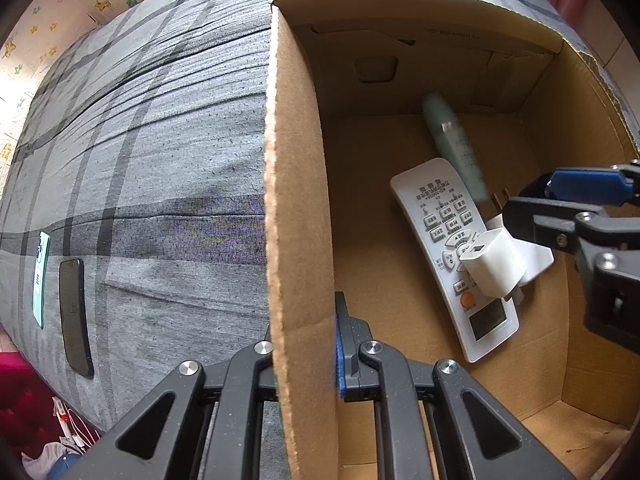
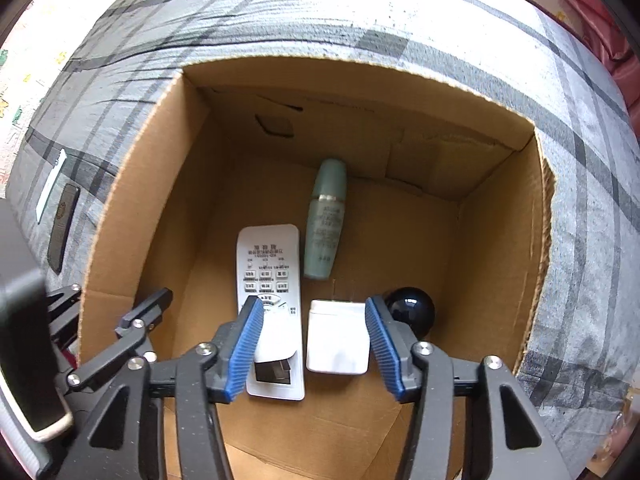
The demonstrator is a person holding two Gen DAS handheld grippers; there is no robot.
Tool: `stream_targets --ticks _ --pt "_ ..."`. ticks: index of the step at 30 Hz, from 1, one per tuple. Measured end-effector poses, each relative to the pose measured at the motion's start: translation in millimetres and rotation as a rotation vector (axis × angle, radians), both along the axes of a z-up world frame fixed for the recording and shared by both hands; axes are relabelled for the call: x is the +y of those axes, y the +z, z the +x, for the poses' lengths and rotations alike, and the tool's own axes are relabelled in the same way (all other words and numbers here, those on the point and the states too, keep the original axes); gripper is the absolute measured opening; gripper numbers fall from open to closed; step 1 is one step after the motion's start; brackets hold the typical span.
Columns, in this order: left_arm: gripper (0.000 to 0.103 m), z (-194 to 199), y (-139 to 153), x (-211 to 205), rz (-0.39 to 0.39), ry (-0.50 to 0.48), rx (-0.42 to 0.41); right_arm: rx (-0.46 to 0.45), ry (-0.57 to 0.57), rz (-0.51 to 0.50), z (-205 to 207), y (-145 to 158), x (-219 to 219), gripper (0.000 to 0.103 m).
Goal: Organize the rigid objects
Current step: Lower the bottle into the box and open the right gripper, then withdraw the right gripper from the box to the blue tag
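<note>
Your left hand-held gripper (image 1: 308, 364) is clamping the cardboard box (image 1: 296, 200) wall; your right hand-held gripper (image 2: 316, 344) is standing released over the white charger (image 2: 338, 338) inside. Remote (image 2: 268, 272) and bottle (image 2: 326, 220) are lying farther in; two phones (image 1: 74, 316) are waiting outside the box on the bed.

The open brown cardboard box (image 2: 500, 240) sits on a grey plaid cloth surface (image 1: 160, 160), and its upright walls fence the inside on all four sides. Across its floor lie a white remote control (image 2: 272, 264), a pale green bottle (image 2: 326, 220), a white plug adapter (image 2: 338, 338) and a dark glossy ball (image 2: 412, 306), close together. Bare floor lies along the right wall and at the near edge. Outside the left wall the cloth is open up to a black phone (image 1: 74, 316) and a mint-and-white flat case (image 1: 40, 276).
</note>
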State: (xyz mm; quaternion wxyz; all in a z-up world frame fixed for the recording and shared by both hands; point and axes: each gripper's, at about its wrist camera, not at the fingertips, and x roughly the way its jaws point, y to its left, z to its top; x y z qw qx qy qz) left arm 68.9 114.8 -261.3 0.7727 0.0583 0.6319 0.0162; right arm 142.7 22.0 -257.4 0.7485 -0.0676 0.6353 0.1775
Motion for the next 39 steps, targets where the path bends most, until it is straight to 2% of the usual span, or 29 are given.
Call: stream_targets --ticks 17,31,35,39 --pt "0.013 0 2 -1 0.005 -0.001 -0.001 -0.102 -0.016 0.012 -15 47 -8 0.058" --pt "0.013 1 3 -1 0.004 -0.005 -0.002 -0.169 -0.077 -0.004 -25 72 -36 0.092" --pt "0.013 1 3 -1 0.003 -0.006 -0.003 -0.182 -0.109 -0.004 -31 77 -50 0.099" --pt "0.013 0 2 -2 0.006 -0.008 -0.004 -0.188 -0.143 -0.003 -35 80 -66 0.101"
